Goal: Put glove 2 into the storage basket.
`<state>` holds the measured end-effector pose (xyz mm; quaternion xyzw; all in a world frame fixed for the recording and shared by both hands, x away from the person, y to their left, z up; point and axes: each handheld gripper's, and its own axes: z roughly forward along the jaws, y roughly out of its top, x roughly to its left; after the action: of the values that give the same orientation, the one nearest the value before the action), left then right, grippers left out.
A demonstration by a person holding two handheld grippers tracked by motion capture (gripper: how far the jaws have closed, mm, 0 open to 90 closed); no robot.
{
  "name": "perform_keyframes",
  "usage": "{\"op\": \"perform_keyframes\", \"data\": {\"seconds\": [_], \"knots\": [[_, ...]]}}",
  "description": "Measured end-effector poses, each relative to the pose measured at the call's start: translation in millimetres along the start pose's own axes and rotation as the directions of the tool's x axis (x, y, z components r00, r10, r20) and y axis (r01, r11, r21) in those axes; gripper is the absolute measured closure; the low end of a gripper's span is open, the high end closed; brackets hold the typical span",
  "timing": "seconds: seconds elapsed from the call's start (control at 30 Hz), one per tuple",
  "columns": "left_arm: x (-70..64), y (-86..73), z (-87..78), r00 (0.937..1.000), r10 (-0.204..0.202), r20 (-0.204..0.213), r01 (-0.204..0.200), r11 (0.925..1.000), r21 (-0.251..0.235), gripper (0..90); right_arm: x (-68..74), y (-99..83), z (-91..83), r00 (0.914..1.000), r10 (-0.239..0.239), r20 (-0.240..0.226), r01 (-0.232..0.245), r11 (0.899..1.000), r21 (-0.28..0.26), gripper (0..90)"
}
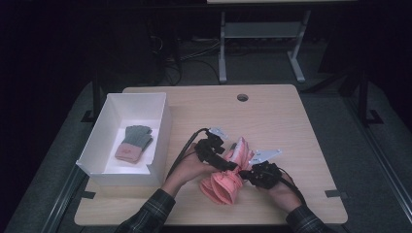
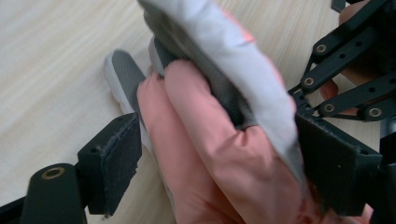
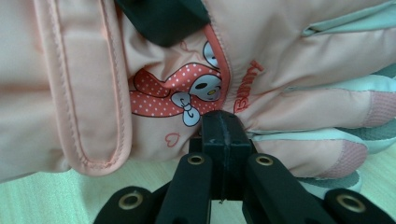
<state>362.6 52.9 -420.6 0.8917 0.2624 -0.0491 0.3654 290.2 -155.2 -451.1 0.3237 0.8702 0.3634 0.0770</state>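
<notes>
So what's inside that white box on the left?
Inside the white box lies one knitted glove, grey-green with a pink cuff, flat on the bottom. The near wall hides the front strip of the floor, and whatever lies under the glove is covered.

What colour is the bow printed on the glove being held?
Red with white polka dots, printed on the pink glove; clearest in the right gripper view.

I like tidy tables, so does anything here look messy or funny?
Yes, a little. The pink glove lies crumpled on the table, pinched by the left tongs and the right tongs. Another glove, grey and pink, lies flat in the white box.
</notes>
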Motion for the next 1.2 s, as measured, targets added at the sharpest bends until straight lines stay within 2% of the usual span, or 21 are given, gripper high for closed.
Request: {"op": "perform_keyframes", "data": {"seconds": [0.07,0.27,0.43,0.6,0.67,0.73,0.87,1.0,1.07,1.2], "knots": [[2.6,-2.7,2.9,0.9995,-0.026,0.017,0.026,0.9997,-0.002,15.3,0.3,0.0,0.7,1.0000,0.002,0.000,-0.002,1.000,-0.001,90.0],[8.1,-8.8,12.6,0.9978,-0.047,0.046,0.046,0.9984,0.032,13.0,0.3,0.2,1.9,1.0000,-0.007,0.004,0.007,1.000,0.014,90.0],[15.6,-13.6,19.2,0.9922,-0.086,0.090,0.082,0.9952,0.053,12.4,0.0,-0.5,3.1,1.0000,-0.005,-0.002,0.005,1.000,0.012,90.0],[16.6,-15.7,23.4,0.9890,-0.102,0.107,0.095,0.9927,0.075,12.2,-0.1,-0.9,4.2,1.0000,-0.006,-0.004,0.006,1.000,0.012,90.0],[17.7,-17.0,25.1,0.9857,-0.119,0.120,0.109,0.9905,0.083,12.2,0.0,-0.7,4.3,1.0000,-0.006,-0.003,0.006,1.000,0.016,90.0],[19.9,-19.0,27.6,0.9796,-0.140,0.145,0.127,0.9874,0.095,12.3,-0.2,-0.6,4.7,0.9999,-0.011,0.000,0.011,1.000,0.018,90.0],[19.3,-18.3,28.8,0.9758,-0.140,0.168,0.123,0.9869,0.104,15.0,0.0,-1.0,5.1,1.0000,-0.005,-0.003,0.005,1.000,0.015,90.0],[21.4,-18.5,29.5,0.9668,-0.150,0.207,0.129,0.9854,0.111,21.9,-1.3,-1.9,5.3,1.0000,-0.001,-0.009,0.001,1.000,0.012,90.0],[22.4,-18.6,29.3,0.9642,-0.157,0.214,0.134,0.9842,0.115,25.1,-1.9,-1.3,5.8,0.9999,0.002,-0.014,-0.001,1.000,0.015,90.0],[26.4,-19.9,29.2,0.9521,-0.178,0.249,0.152,0.9809,0.122,33.2,-2.2,-0.5,6.6,0.9998,0.008,-0.016,-0.008,1.000,0.016,90.0]]}}
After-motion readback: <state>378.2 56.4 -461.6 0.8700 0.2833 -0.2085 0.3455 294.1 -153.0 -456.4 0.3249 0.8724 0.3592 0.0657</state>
